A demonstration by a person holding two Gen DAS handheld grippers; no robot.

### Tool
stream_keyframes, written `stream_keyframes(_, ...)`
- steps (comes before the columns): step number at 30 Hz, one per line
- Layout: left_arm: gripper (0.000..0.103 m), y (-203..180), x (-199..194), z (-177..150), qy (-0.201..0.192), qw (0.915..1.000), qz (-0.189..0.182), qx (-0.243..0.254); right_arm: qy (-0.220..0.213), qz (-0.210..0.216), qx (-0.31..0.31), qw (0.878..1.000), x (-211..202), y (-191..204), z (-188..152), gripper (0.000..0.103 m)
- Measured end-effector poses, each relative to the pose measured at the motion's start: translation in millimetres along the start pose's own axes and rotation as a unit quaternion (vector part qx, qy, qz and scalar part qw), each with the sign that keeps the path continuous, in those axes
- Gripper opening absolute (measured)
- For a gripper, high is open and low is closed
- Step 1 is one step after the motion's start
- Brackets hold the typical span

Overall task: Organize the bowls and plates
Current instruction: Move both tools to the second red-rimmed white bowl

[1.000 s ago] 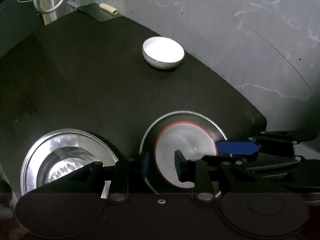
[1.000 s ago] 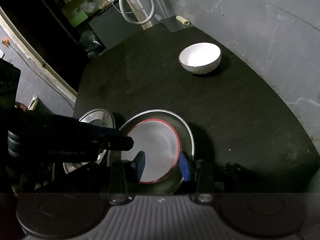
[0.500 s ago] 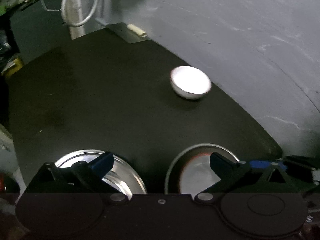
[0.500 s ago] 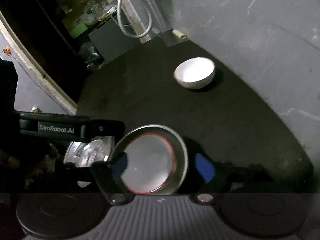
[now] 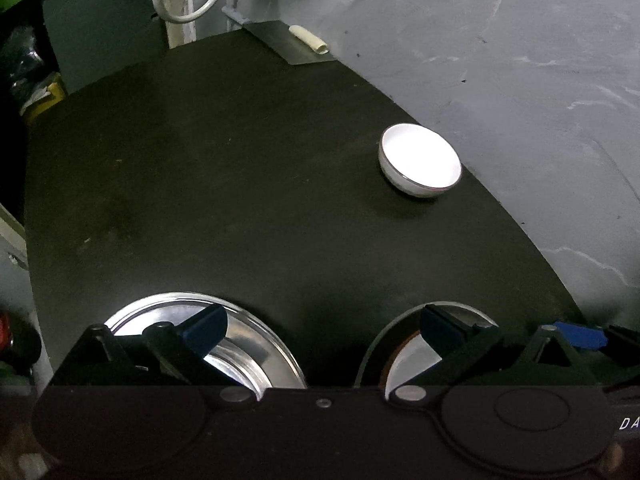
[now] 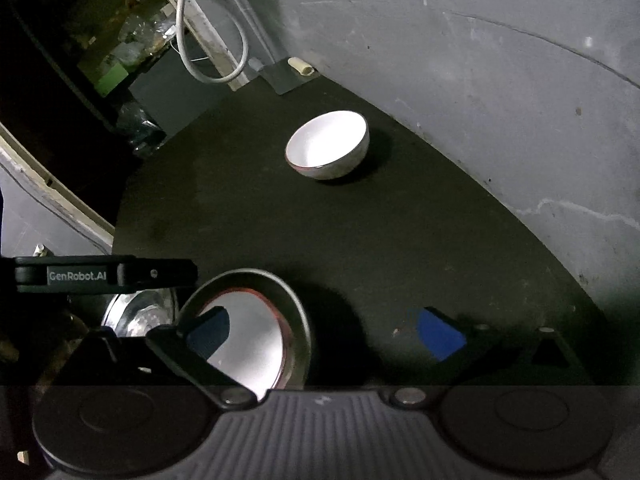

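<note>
Both grippers' fingers let go of red-rimmed plate (image 6: 248, 344), R still widening (L marked "GenRobot.AI"), empty

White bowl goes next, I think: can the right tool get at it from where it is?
Probably yes. The right tool, jaws opening with nothing held, faces the white bowl across bare black tabletop; nothing stands between.

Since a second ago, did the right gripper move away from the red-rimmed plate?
Yes. The right gripper pulled back, opening off the red-rimmed plate, which rests in the steel plate on the black table.
</note>
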State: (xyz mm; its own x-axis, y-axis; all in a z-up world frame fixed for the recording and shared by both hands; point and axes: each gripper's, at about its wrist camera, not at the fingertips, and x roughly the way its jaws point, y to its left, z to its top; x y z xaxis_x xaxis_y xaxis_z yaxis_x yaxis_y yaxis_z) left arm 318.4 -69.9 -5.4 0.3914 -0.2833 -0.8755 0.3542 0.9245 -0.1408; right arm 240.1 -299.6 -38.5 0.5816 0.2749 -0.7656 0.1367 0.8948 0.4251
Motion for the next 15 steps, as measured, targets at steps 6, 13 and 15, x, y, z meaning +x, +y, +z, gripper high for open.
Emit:
stream_keyframes(6,0.102,-1,13,12,0.004,0.9999,0.006,-0.009,-0.003,-0.001,0.005,1.0,13,-6,13,0.103)
stream_keyframes(13,0.102,-5,28,40,-0.028,0.9989,0.028,-0.024,-0.019,0.014,0.038,0.999,30,-17,37,0.103)
stream_keyframes(15,0.102,-7,34,49,-0.034,0.9986,0.028,-0.03,-0.023,0.01,0.038,0.999,34,-19,43,0.103)
